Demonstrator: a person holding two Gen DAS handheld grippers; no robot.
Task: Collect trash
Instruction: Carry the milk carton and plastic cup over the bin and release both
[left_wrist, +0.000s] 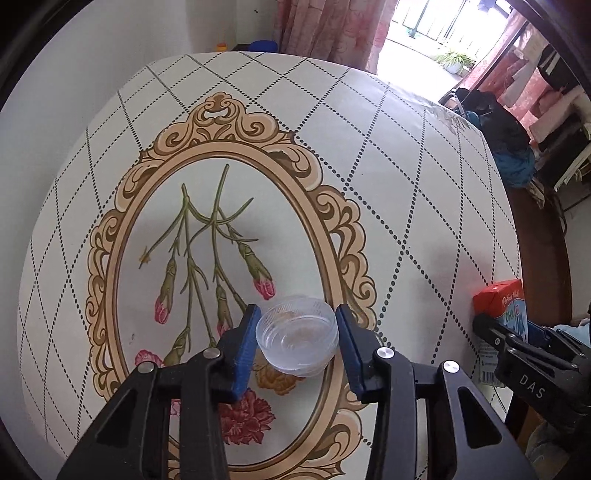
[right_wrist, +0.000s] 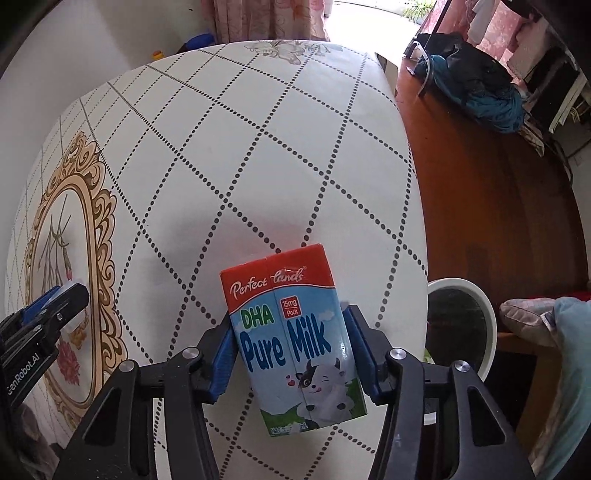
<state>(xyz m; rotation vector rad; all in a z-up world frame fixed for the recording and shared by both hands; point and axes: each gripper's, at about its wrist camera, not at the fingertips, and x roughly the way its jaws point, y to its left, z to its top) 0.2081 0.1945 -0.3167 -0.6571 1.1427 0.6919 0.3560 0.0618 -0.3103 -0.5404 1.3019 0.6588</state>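
Both grippers loaded over the table (right_wrist: 258, 147); bin (right_wrist: 476, 295) sits just right of my right gripper (right_wrist: 291, 350).

Right jaws pinch the upright milk carton (right_wrist: 291, 332), glossy card, long axis along the fingers. Left gripper (left_wrist: 297, 336) pinches a clear ribbed plastic cup (left_wrist: 297, 332), round, thin-walled. Right hand is nearer the white-rimmed bin.
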